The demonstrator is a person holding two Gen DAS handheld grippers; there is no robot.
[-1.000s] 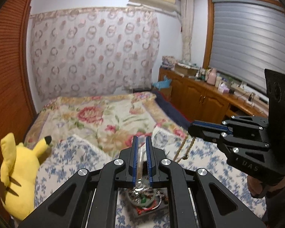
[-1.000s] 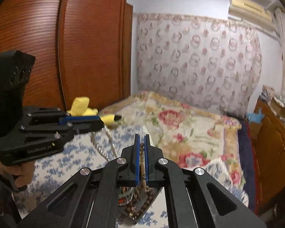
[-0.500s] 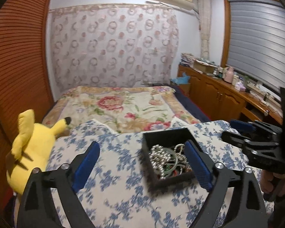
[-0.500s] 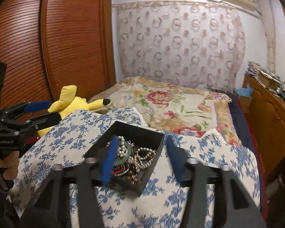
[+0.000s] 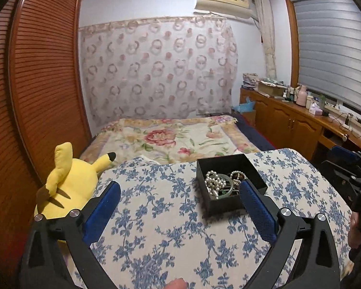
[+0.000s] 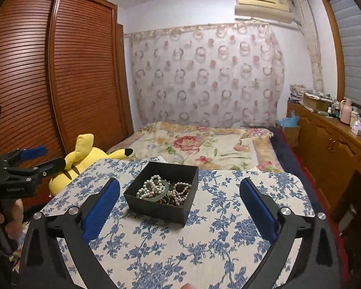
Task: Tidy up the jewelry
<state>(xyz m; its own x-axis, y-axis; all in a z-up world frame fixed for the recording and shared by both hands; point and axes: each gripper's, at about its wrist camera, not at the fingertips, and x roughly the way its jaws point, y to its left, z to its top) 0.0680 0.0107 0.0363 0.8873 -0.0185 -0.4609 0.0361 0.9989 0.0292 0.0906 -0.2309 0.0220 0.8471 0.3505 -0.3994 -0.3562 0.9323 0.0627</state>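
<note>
A black open box sits on the blue-flowered cloth of the table. It holds a heap of jewelry: a white pearl necklace, a green bangle and brown bead strings. My left gripper is open and empty, pulled back from the box, which lies by its right finger. My right gripper is open and empty, with the box between its fingers, towards the left one. Each gripper shows at the edge of the other's view.
A yellow plush toy lies at the table's left edge. Beyond the table is a bed with a flowered blanket. A wooden wardrobe stands left, a wooden sideboard right.
Both grippers were shut on necklaces held above the box. They have opened, the necklaces now lie in the box, and both grippers have drawn back and up.
</note>
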